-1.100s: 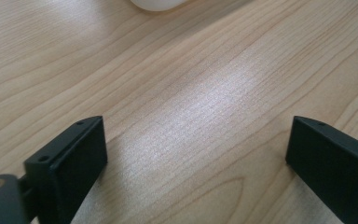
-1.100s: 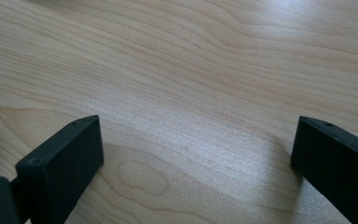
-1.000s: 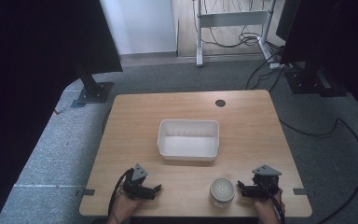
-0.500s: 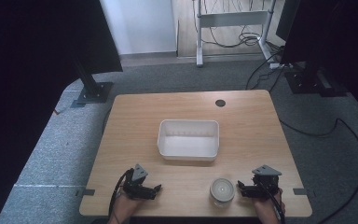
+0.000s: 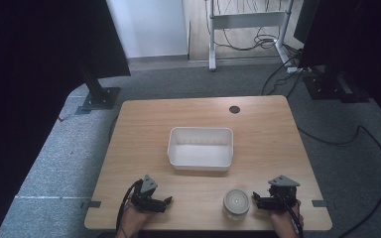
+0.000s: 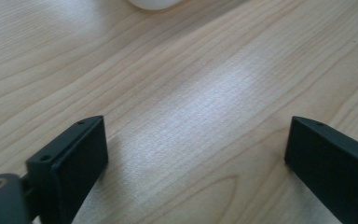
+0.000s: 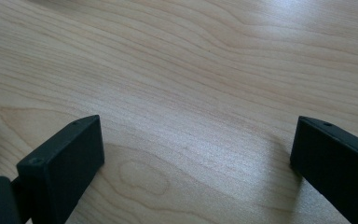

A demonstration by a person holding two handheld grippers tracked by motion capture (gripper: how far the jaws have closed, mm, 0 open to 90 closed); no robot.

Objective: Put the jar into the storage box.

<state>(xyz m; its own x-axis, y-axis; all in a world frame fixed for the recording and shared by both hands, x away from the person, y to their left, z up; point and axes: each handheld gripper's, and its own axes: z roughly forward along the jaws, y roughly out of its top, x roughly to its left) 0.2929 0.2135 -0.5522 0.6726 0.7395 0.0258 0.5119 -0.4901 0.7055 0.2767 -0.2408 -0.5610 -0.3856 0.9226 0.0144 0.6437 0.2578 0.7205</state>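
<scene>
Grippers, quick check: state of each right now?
Left gripper: open, jaws wide apart over bare table, holding nothing.
Right gripper: open, holding nothing; the round jar stands beside it, outside the jaws.

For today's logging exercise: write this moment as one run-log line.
left gripper: open, on table | right gripper: open, beside jar, apart | tub: mid-table, untouched | nothing held

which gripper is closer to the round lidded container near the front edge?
Right. The right gripper sits just beside the round container, on its right, a small gap apart. The left gripper rests well off to the container's left, bare table between them.
</scene>
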